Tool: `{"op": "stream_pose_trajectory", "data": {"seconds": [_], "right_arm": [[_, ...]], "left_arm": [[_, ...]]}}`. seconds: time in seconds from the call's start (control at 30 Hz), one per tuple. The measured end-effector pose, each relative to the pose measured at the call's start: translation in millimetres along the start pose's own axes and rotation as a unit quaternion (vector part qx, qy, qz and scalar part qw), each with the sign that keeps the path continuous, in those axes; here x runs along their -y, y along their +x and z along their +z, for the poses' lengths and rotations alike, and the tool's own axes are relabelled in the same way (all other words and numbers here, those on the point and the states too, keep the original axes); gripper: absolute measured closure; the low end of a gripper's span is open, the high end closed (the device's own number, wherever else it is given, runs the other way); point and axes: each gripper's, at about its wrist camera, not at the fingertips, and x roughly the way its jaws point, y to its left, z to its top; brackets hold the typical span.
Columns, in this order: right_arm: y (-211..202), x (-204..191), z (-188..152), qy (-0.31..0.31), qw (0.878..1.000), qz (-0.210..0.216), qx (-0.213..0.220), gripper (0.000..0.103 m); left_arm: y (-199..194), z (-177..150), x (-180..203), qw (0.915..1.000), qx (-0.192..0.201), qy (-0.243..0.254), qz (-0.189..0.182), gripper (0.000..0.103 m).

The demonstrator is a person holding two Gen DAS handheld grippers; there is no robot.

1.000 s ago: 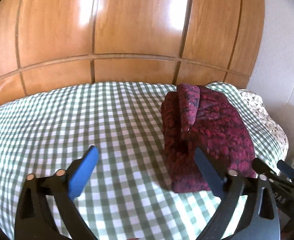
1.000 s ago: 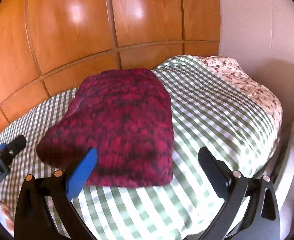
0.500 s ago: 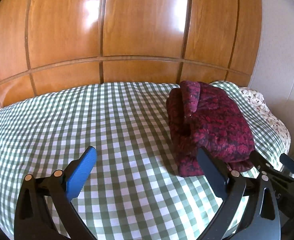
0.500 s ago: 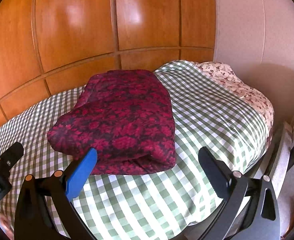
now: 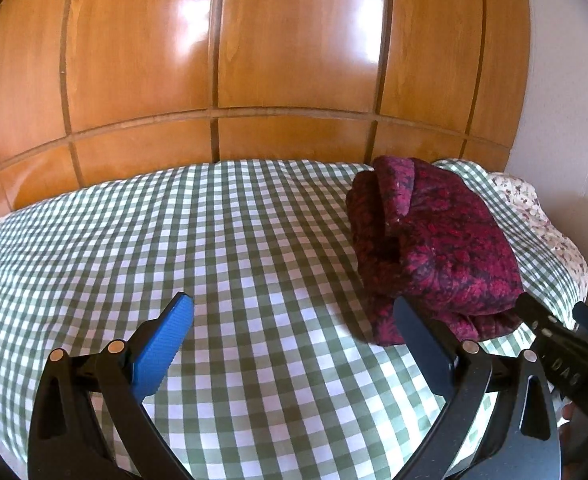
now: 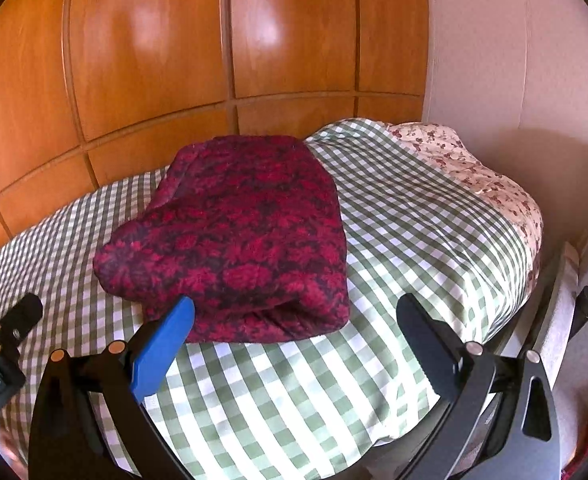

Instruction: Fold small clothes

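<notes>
A dark red patterned garment (image 5: 434, 252) lies folded in a thick bundle on the green-and-white checked cloth (image 5: 214, 240), at the right in the left wrist view. In the right wrist view the garment (image 6: 246, 236) lies left of centre, just beyond the fingers. My left gripper (image 5: 294, 320) is open and empty, held above the cloth to the left of the garment. My right gripper (image 6: 294, 320) is open and empty, held a little in front of the garment's near folded edge. Neither gripper touches the garment.
A glossy wooden panelled wall (image 5: 254, 60) stands right behind the bed. A floral sheet (image 6: 474, 168) covers the far right corner, against a pale wall (image 6: 514, 60). The bed edge (image 6: 494, 340) drops off at the right. Each gripper shows at the edge of the other's view.
Both grippers have drawn back and up from the garment, so it looks smaller and farther. The garment itself lies still, and both grippers stay open.
</notes>
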Motion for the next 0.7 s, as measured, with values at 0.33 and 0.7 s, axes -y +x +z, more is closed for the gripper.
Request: {"op": "stream_pose_trajectory", "data": {"seconds": [0.33,0.7], "right_arm": [[5.8,-8.0,-4.3,-0.024,1.000,-0.001,0.000,0.002],[6.0,-9.9,-7.9,-0.029,0.999,-0.004,0.013,0.002]], "left_arm": [[5.8,-1.8,-7.2,0.9996,0.008,-0.003,0.027,0.004],[6.1,-3.9,-1.6,0.9997,0.007,-0.001,0.025,0.004]]}}
